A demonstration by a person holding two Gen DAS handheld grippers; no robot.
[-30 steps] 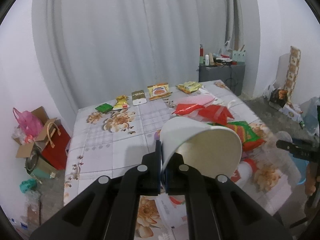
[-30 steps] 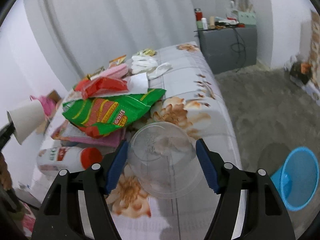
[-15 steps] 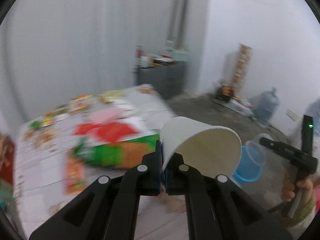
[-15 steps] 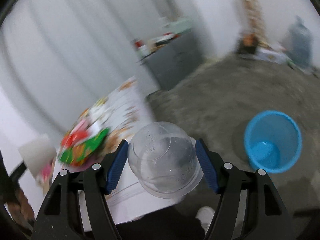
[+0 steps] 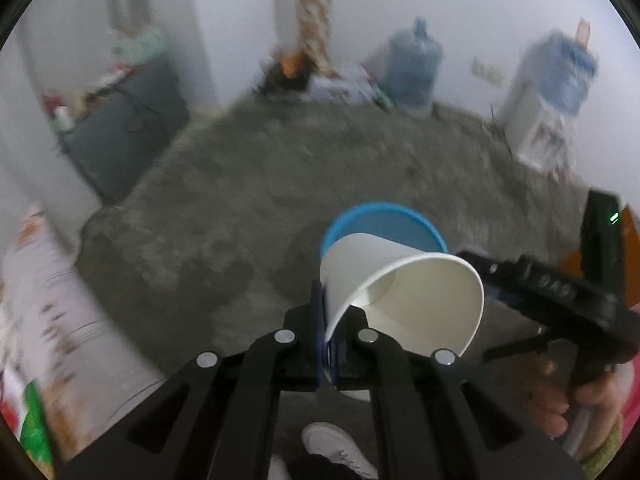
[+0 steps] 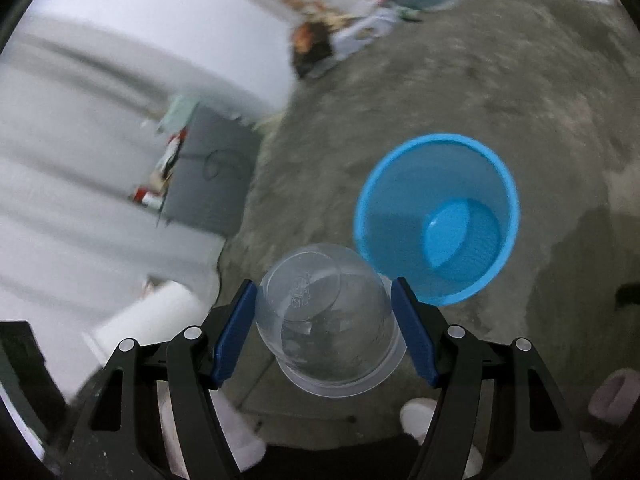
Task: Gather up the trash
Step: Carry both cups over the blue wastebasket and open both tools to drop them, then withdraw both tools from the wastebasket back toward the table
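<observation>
Left gripper (image 5: 329,322) clamped on the wall of a white paper cup (image 5: 404,296): one finger inside the rim, the other outside, pinched tight. The cup lies tipped on its side, long axis running from its base at upper left to its open mouth at lower right, mouth turned toward the camera; its base overlaps the rim of the blue bin (image 5: 384,224) on the grey concrete floor (image 5: 248,200) beyond. No print visible on the paper cup. Right gripper (image 6: 324,316) closed on a clear plastic cup (image 6: 326,320), blue pads pressing its sides left and right. This cup's long axis runs roughly along the gripper fingers, base pointing away from the camera, wide rim nearest the camera. Embossed marking shows on its base, too small to read. The bin stands upright on the floor, just up and right of the clear cup, mouth open, interior visible to the bottom. Background labels are blurred, unreadable.
</observation>
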